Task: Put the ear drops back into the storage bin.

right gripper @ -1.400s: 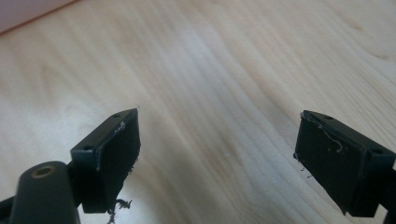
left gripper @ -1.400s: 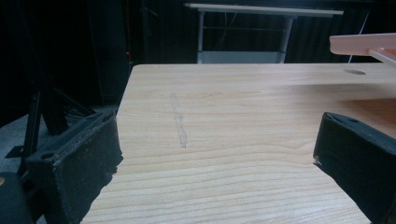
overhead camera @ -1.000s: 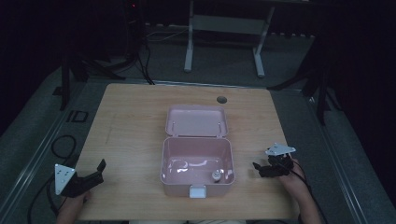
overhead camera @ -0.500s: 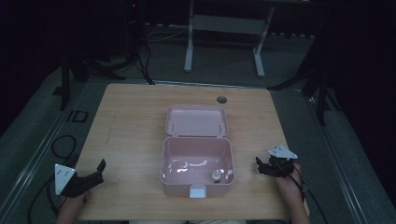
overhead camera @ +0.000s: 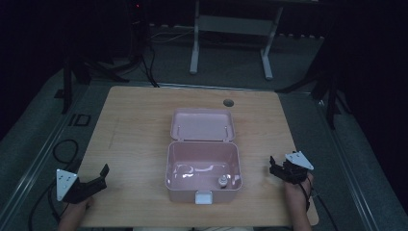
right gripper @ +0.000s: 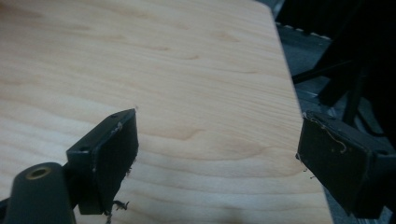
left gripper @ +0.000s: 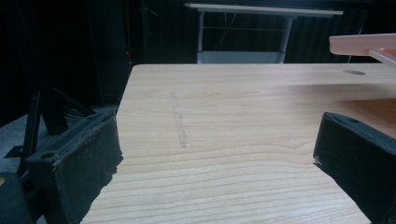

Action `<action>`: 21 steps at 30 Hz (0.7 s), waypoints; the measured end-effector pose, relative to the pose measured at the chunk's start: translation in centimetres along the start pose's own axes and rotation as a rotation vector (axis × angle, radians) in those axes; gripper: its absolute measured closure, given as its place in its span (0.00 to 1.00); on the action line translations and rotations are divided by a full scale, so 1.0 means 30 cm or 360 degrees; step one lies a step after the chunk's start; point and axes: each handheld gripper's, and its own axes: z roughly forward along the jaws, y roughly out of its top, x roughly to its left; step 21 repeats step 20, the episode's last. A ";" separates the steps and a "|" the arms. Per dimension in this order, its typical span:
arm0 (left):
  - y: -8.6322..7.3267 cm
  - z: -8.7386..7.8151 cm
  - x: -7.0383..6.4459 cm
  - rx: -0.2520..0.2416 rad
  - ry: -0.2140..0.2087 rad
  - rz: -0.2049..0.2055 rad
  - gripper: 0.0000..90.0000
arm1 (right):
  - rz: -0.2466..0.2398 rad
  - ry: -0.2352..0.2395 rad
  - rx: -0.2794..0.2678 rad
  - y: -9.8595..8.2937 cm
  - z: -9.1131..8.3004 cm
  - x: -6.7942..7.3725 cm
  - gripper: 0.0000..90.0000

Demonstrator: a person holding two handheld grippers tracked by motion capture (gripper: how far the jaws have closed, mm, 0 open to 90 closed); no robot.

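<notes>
Centrally on the wooden table (overhead camera: pixel 134 125) sits an open pink plastic box (overhead camera: pixel 203 166), its lid (overhead camera: pixel 203 124) tipped back on the far side and a white latch (overhead camera: pixel 203 197) at its near edge. Inside lie a small round metallic piece (overhead camera: pixel 222 181) and some thin pale items too dim to identify. The left gripper (overhead camera: pixel 98 177) rests at the near left corner, jaws spread and empty. The right gripper (overhead camera: pixel 275 168), just right of the box, is likewise released.

Open box (overhead camera: pixel 202 163) mid-table (overhead camera: pixel 139 125), small object (overhead camera: pixel 222 181) inside.
</notes>
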 end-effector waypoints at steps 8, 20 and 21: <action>0.000 -0.001 0.000 -0.0004 -0.0003 0.0003 0.01 | 0.0076 -0.0004 -0.0079 -0.007 -0.017 -0.012 0.14; -0.001 -0.001 0.001 -0.0005 -0.0004 0.0000 0.01 | 0.0054 0.0020 -0.0091 -0.008 -0.017 -0.009 0.14; -0.001 -0.001 0.001 -0.0005 -0.0004 0.0000 0.01 | 0.0054 0.0020 -0.0091 -0.008 -0.017 -0.009 0.14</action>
